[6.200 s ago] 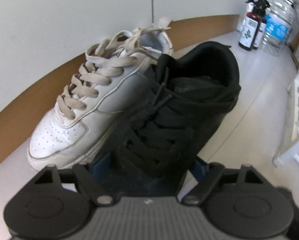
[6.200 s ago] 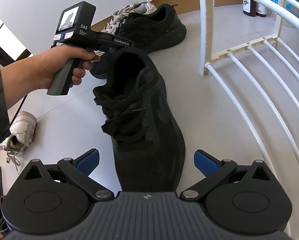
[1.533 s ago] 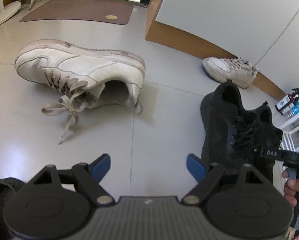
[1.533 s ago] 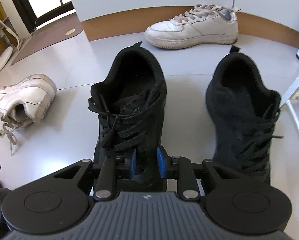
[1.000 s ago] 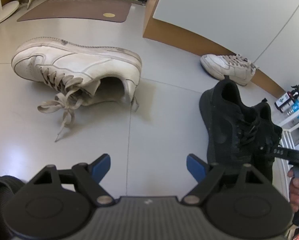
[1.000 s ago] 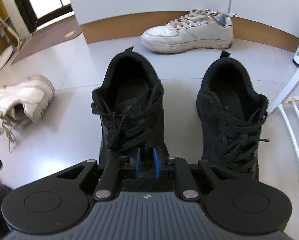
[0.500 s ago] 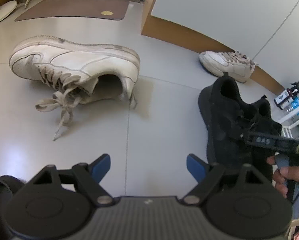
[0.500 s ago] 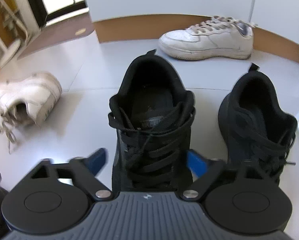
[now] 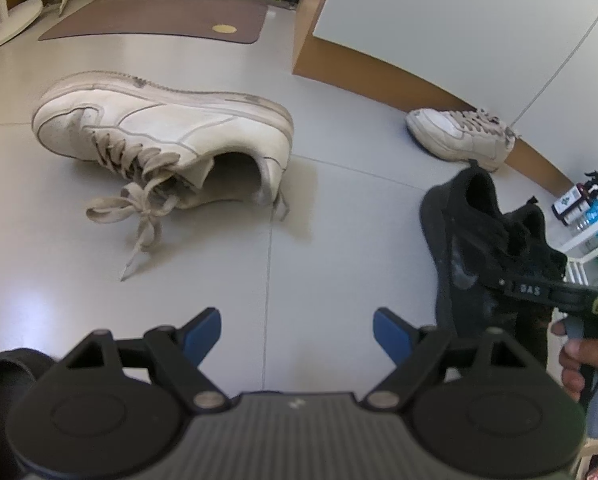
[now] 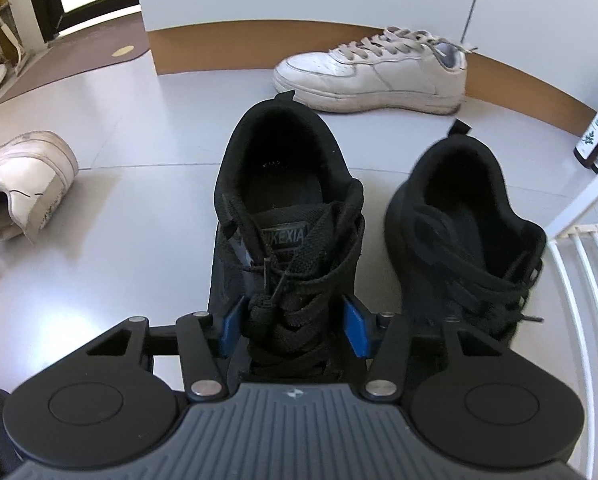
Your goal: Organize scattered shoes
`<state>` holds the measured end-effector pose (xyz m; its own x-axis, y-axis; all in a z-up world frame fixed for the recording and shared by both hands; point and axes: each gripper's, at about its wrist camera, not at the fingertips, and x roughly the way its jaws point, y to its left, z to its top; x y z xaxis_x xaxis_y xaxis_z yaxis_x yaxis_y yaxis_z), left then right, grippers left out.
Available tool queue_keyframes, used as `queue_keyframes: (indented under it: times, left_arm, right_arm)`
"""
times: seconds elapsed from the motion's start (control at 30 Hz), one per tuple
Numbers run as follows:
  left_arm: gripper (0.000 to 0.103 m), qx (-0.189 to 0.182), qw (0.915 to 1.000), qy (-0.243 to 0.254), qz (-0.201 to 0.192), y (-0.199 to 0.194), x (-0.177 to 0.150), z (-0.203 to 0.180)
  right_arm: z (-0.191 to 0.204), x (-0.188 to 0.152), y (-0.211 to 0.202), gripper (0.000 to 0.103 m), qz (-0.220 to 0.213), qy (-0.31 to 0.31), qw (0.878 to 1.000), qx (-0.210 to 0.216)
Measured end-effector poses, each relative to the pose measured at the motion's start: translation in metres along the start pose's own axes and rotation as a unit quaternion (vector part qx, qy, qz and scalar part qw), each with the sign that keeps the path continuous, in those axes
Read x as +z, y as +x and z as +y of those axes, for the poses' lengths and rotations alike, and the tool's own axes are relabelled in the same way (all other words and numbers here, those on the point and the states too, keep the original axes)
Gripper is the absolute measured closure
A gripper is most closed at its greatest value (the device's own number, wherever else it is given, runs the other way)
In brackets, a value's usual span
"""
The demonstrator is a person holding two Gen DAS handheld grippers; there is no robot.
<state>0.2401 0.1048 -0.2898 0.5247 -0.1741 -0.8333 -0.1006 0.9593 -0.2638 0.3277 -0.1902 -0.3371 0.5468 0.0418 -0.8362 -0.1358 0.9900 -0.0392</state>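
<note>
Left wrist view first: the left gripper [image 9: 297, 326] hangs over bare grey floor [image 9: 203, 264], its jaws spread wide with nothing between them. Ahead of it a worn white sneaker [image 9: 167, 140] lies tipped on its side, its laces trailing loose across the tiles. Far back, a second white sneaker [image 9: 461, 138] stands upright against the brown skirting of the white wall. At the right the two black shoes [image 9: 483, 240] sit close together, and a hand [image 9: 579, 364] holds the right gripper's handle over them. A brown doormat [image 9: 159, 20] lies at the doorway at the top.

Right wrist view: the right gripper [image 10: 293, 330] is down over the left black shoe [image 10: 283, 216], its blue pads on either side of the laced forefoot. Its jaws have just been closing in on the shoe, and the pads sit against the laces, pinching the upper. The right black shoe [image 10: 463, 220] stands just beside it, heel likewise pointing away, both upright on the floor. Beyond them the upright white sneaker [image 10: 373, 76] rests along the wall, and the tipped one [image 10: 23, 180] lies well apart at the left edge. A white rack [image 10: 587, 264] stands at the right, with a dark spray bottle [image 10: 597, 140] behind it.
</note>
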Motion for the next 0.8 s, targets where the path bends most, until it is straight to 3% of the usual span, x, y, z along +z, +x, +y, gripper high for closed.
queue_keyframes:
  times: [0.13, 0.27, 0.43, 0.53, 0.8]
  left_arm:
    - [0.018, 0.006, 1.0000, 0.001, -0.003, -0.001, 0.001, 0.003]
    - [0.018, 0.026, 0.9996, 0.001, -0.010, -0.001, 0.004, 0.012]
    - [0.018, 0.049, 0.9985, 0.011, -0.021, -0.006, 0.009, 0.022]
    - [0.015, 0.087, 0.9951, 0.025, -0.038, -0.006, 0.016, 0.030]
    - [0.014, 0.136, 0.9884, 0.036, -0.058, 0.009, 0.044, 0.040]
  right_arm:
    - [-0.007, -0.002, 0.000, 0.049, 0.000, 0.002, 1.000, -0.002]
    - [-0.018, 0.000, -0.001, 0.037, 0.001, 0.043, 0.999, 0.025]
    - [-0.022, -0.005, -0.017, 0.032, -0.010, 0.064, 0.997, 0.052]
    - [-0.020, -0.006, -0.031, 0.028, -0.019, 0.065, 0.995, 0.068]
    - [-0.016, -0.011, -0.065, 0.024, -0.037, 0.058, 0.992, 0.110]
